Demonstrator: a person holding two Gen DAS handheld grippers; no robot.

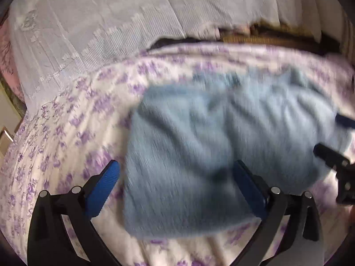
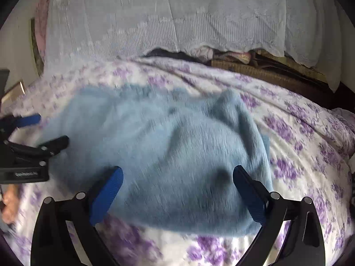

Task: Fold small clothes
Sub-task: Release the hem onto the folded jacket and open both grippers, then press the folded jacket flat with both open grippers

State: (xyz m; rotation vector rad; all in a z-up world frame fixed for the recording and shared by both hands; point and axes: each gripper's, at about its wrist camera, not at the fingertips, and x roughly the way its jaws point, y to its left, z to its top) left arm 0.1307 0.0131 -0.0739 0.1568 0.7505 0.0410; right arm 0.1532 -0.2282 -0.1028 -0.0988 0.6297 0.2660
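Fuzzy pale-blue garment point(image 1: 199, 146), soft and long-napped like brushed fleece, lies in a rumpled, roughly rectangular heap on the white bedsheet point(image 1: 66, 137) printed with purple flowers. Your left gripper point(image 1: 175, 190) hangs over its near edge, ribbed blue pads spread wide, nothing pinched between them. Your right gripper point(image 2: 177, 192) sits over the other end, its jaws also fully apart and not pressing the cloth. Beyond the bed hangs a sheer white lace curtain point(image 2: 177, 17) with a scalloped hem.
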